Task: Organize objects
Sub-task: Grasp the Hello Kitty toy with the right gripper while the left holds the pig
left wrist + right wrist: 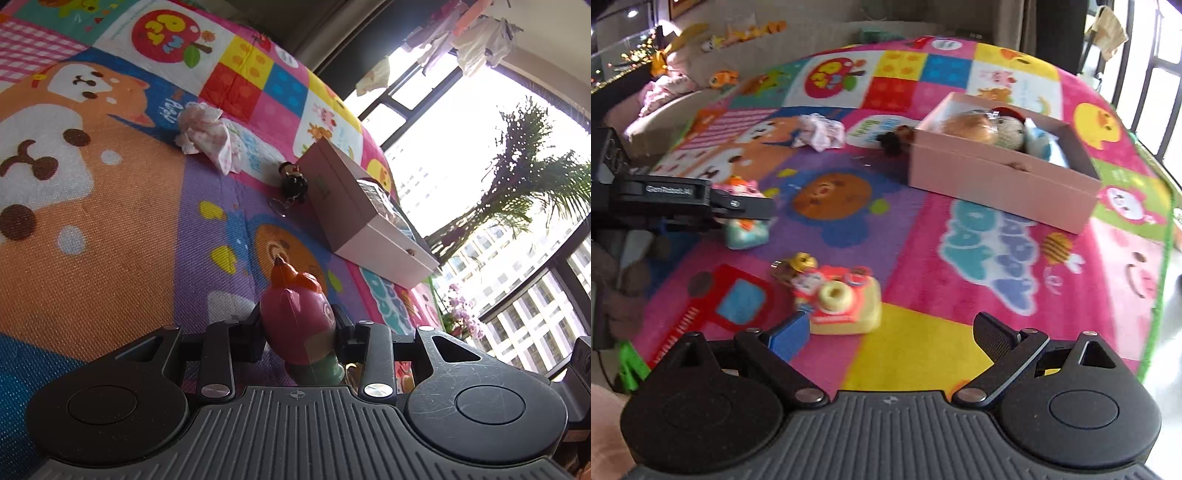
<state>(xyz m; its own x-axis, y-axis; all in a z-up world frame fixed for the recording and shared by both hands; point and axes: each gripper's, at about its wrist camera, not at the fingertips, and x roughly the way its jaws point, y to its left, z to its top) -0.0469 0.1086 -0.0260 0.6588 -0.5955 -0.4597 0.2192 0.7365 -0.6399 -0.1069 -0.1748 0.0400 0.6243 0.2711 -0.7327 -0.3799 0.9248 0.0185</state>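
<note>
From the left wrist camera, the left gripper (297, 328) is pinching a pink toy figure (295, 317) between its two fingers, the toy's orange pointed top sticking forward and its pale green base tucked back toward the gripper body. The toy is hanging above a colourful play mat (122, 221) printed with cartoon animals and bright squares. Farther along the mat, a pink box (354, 218) is sitting with its top open, and some clear-wrapped things are showing over its far rim, too blurred to tell apart. Just beside the box's near corner, a small dark keychain doll (293, 181) is lying with its wire ring (279, 205) on the mat. A crumpled pink-and-white cloth (208, 138) is lying well apart from the box, farther left. Beyond the mat, big windows (517, 258) are letting in bright daylight past a palm plant (524, 173).

From the right wrist camera, the right gripper (892, 330) is hovering over the mat (923, 350) with its fingers spread wide and nothing between them. Just ahead of its left finger, a yellow and red toy camera (846, 302) is resting on the mat, with a small gold-capped thing (798, 264) touching its far side. At the left edge, the left gripper (738, 205) is holding the pink toy (744, 218) above the mat. The pink box (1001, 181) is sitting farther back to the right, with round stuffed toys (990, 131) lying inside it. The dark doll (895, 142) is lying against the box's left end, and the crumpled cloth (822, 133) is lying near it.
</note>
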